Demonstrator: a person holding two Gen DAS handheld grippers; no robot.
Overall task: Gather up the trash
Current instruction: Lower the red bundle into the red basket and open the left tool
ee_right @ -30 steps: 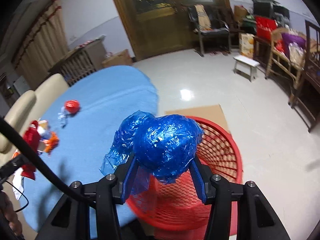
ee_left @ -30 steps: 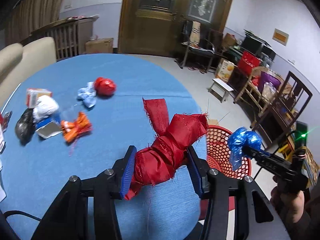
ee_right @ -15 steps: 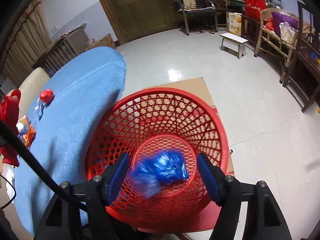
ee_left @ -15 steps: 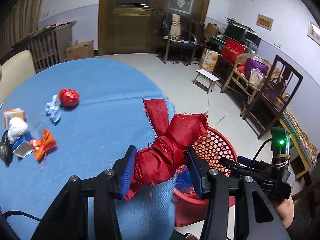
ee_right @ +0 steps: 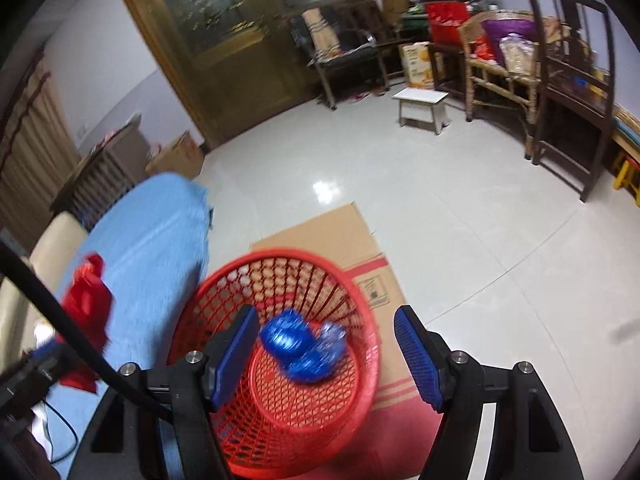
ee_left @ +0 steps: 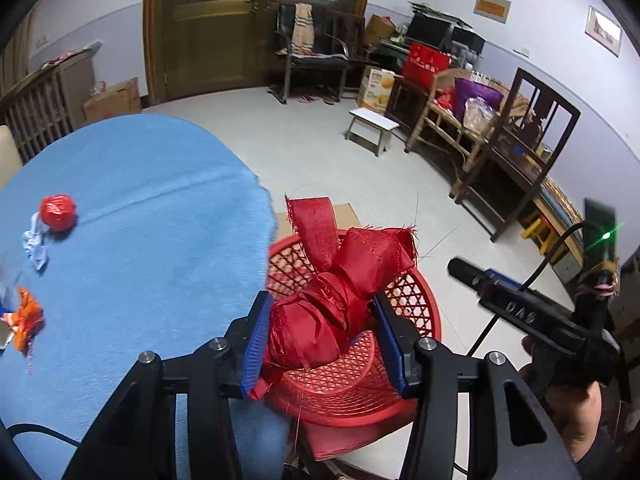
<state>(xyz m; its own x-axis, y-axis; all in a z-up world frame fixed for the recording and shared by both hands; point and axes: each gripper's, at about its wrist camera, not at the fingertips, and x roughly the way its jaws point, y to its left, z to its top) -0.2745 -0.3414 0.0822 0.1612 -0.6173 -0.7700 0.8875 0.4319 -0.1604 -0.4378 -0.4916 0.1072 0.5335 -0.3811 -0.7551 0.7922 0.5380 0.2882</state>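
A knotted red cloth bundle (ee_left: 332, 304) sits between the blue pads of my left gripper (ee_left: 324, 320), which is shut on it and hangs over the near rim of the red mesh basket (ee_left: 416, 292) beside the blue table (ee_left: 160, 220). My right gripper (ee_right: 326, 344) stands open above the basket (ee_right: 280, 264) with nothing in its grip. The crumpled blue foil wad (ee_right: 304, 346) lies at the basket's bottom. The right wrist view also shows the red bundle (ee_right: 88, 300) at the left, blurred. In the left wrist view, the right gripper (ee_left: 460, 270) appears side-on at the right.
On the table lie a red foil ball (ee_left: 58, 208), a pale blue scrap (ee_left: 36, 244) and an orange scrap (ee_left: 26, 316). The basket stands on flat cardboard (ee_right: 332, 232) on a tiled floor. A small white stool (ee_right: 422, 108), chairs and cluttered furniture line the far wall.
The right gripper opened and the blue foil wad fell into the basket. My left gripper carried the red bundle from over the table to above the basket's rim.
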